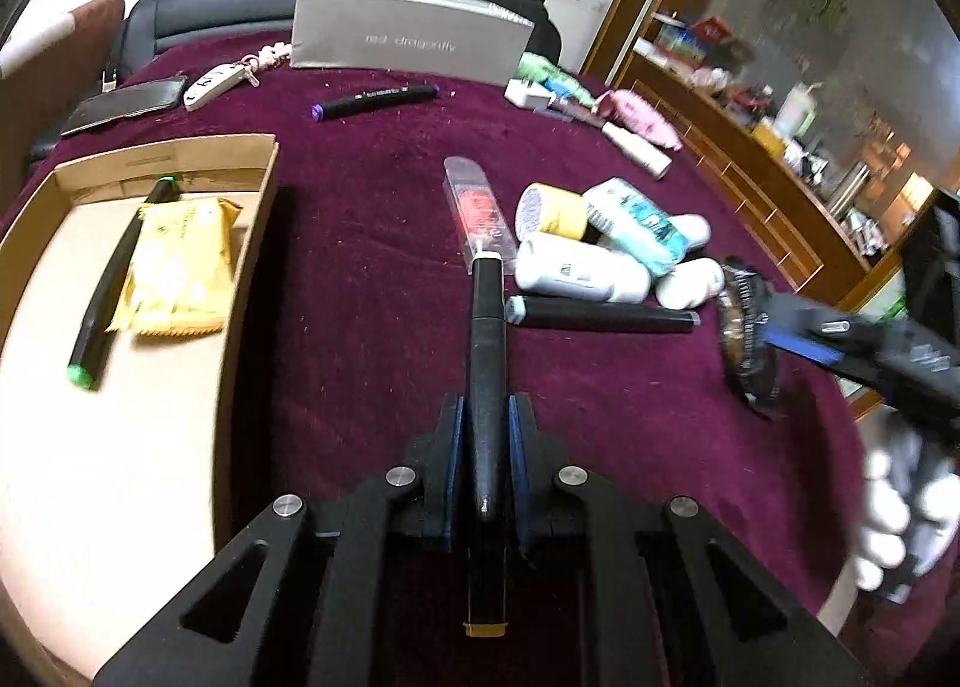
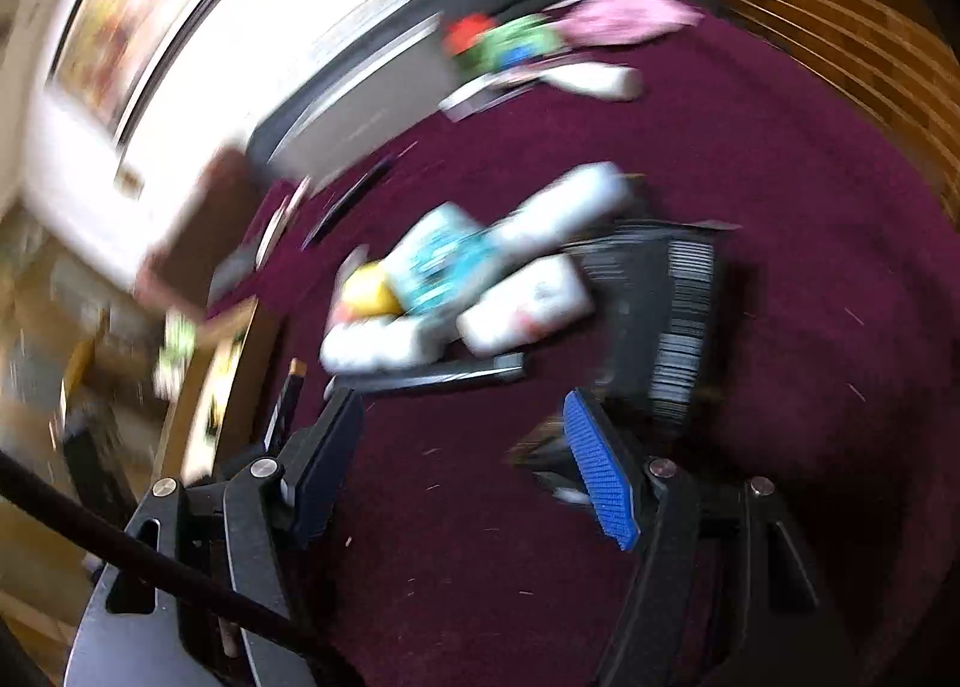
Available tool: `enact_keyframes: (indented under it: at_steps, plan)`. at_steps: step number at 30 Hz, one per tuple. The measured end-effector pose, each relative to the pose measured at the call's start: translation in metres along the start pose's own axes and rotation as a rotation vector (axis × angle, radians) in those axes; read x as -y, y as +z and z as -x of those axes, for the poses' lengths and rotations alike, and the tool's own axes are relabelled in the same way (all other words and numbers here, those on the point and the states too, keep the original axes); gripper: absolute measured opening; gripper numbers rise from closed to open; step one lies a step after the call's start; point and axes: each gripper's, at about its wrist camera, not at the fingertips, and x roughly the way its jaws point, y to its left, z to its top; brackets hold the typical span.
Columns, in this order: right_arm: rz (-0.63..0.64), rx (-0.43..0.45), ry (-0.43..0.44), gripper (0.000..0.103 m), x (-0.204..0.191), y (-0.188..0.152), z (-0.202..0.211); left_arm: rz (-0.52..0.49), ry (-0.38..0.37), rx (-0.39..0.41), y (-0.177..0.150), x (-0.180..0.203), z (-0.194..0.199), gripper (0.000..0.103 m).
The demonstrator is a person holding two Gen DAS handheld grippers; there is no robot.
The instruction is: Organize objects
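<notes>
Clamping a black marker point(image 1: 485, 387) between its blue pads, my left gripper point(image 1: 486, 465) holds the pen pointing straight away from me, above the maroon cloth point(image 1: 372, 279). The pen's far tip ends just over the near end of a clear packet with red print point(image 1: 480, 213), and its yellowish near cap shows between the gripper's arms.

To the left sits an open cardboard box point(image 1: 252, 243); inside it lie a yellow wipes pack point(image 1: 177, 264) and a green-capped marker point(image 1: 117, 282), the marker partly under the pack's left edge. Right of my held pen, another black marker point(image 1: 600, 316) lies crosswise on the cloth, touching a pile of small white bottles point(image 1: 606, 252) just beyond it. Farther off, a purple-capped marker point(image 1: 375, 100) lies alone in front of a grey case point(image 1: 408, 36).

My right gripper point(image 2: 462, 471) stands with its fingers apart and nothing between them, low over the cloth near the bottle pile point(image 2: 474, 279). A dark barcoded packet point(image 2: 666, 321) lies just beyond its right finger. That view is badly smeared, so finer detail there is beyond me.
</notes>
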Motion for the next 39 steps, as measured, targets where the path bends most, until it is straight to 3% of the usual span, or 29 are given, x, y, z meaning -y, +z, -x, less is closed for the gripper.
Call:
enact_keyframes:
  at_steps: [5, 11, 13, 17, 21, 25, 26, 28, 29, 30, 33, 39]
  plan:
    - [0.265, -0.090, -0.078, 0.069, -0.049, 0.008, -0.053, 0.016, 0.003, -0.017, -0.005, 0.000, 0.002, 0.011]
    - [0.390, -0.171, -0.164, 0.069, -0.061, 0.009, -0.092, 0.027, 0.031, -0.098, -0.015, 0.001, -0.021, 0.011]
    - [0.382, -0.232, -0.148, 0.061, -0.058, 0.005, -0.099, 0.016, 0.050, -0.091, -0.014, 0.005, -0.023, 0.011]
    - [0.461, -0.247, -0.180, 0.054, -0.067, -0.007, -0.095, -0.011, 0.095, -0.079, -0.010, 0.013, -0.028, 0.012]
    - [0.463, -0.239, -0.205, 0.049, -0.070, -0.006, -0.099, -0.041, 0.149, -0.035, -0.009, 0.021, -0.035, 0.014]
    - [0.493, -0.197, -0.262, 0.049, -0.081, -0.010, -0.109, -0.109, 0.171, -0.027, -0.012, 0.037, -0.040, 0.035]
    - [0.498, -0.190, -0.274, 0.048, -0.082, -0.012, -0.109, -0.121, 0.181, -0.029, -0.013, 0.040, -0.041, 0.035]
    - [0.481, -0.188, -0.272, 0.043, -0.081, -0.014, -0.106, -0.142, 0.190, -0.034, -0.013, 0.043, -0.042, 0.033]
    - [0.472, -0.187, -0.273, 0.037, -0.080, -0.013, -0.105, -0.145, 0.183, -0.033, -0.013, 0.043, -0.041, 0.027]
    - [0.463, -0.187, -0.274, 0.029, -0.079, -0.013, -0.104, -0.141, 0.164, -0.034, -0.014, 0.041, -0.039, 0.011]
    - [0.420, -0.199, -0.242, 0.014, -0.073, -0.014, -0.095, -0.090, 0.074, -0.045, -0.017, 0.032, -0.030, 0.011]
    - [0.309, -0.184, -0.119, 0.012, -0.067, -0.023, -0.071, -0.059, 0.032, 0.009, -0.026, 0.029, 0.003, 0.011]
